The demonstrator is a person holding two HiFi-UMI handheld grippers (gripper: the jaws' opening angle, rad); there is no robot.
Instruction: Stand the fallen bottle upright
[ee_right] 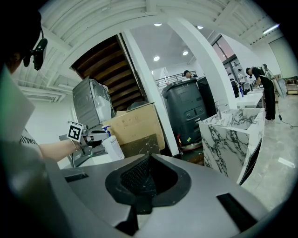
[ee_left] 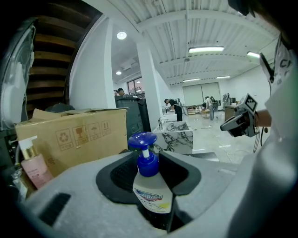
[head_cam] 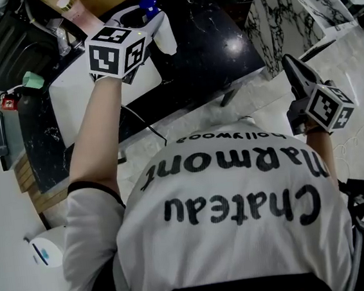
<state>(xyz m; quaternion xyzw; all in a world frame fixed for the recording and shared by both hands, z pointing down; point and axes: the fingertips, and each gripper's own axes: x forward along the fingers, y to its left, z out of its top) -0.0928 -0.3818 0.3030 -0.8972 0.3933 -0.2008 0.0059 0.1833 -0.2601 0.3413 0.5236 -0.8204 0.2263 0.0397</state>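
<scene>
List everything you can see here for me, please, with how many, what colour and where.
bottle: one, white with blue pump, in the left gripper.
cardboard box: one, brown, behind the held bottle.
dispenser: one, pink, far left by the box.
table: one, black marble, top middle of the head view.
marble block: one nearby, white with black veins, right of the table.
machine: one, dark grey, beside the box.
left gripper: one, grey, shut on the bottle.
right gripper: one, grey, shut and empty, off to the right.

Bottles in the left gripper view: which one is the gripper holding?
The blue-pump bottle, clamped in the left gripper; the pink bottle stands free beside the box.
</scene>
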